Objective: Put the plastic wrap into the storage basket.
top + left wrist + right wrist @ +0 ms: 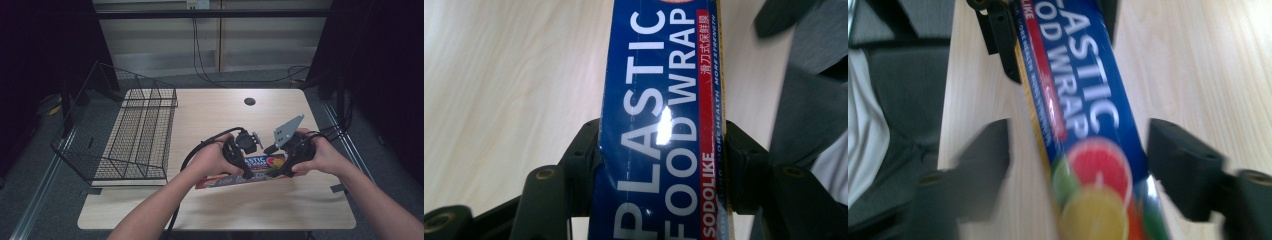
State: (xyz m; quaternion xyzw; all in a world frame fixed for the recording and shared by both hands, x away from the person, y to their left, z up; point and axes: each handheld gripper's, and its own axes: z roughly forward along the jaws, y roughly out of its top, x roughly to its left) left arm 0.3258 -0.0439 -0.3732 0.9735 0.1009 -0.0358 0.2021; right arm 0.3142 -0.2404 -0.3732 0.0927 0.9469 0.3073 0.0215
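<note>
Plastic wrap box [250,170] flat on tabletop [280,200]. Left gripper [663,150] clamps box, steadying it. Right gripper [1078,165] fingers spread, straddling box, probably untouching; blurred.

glossy blue cardboard box [659,130], pale matt wood-grain table [210,112], black wire basket [135,135]

Both grippers [243,162] [295,157] over box [255,167]

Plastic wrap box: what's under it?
The plastic wrap box lies on the wooden table, with bare tabletop beside it in both gripper views. The patch directly beneath the box is covered, so it can't be checked.
</note>
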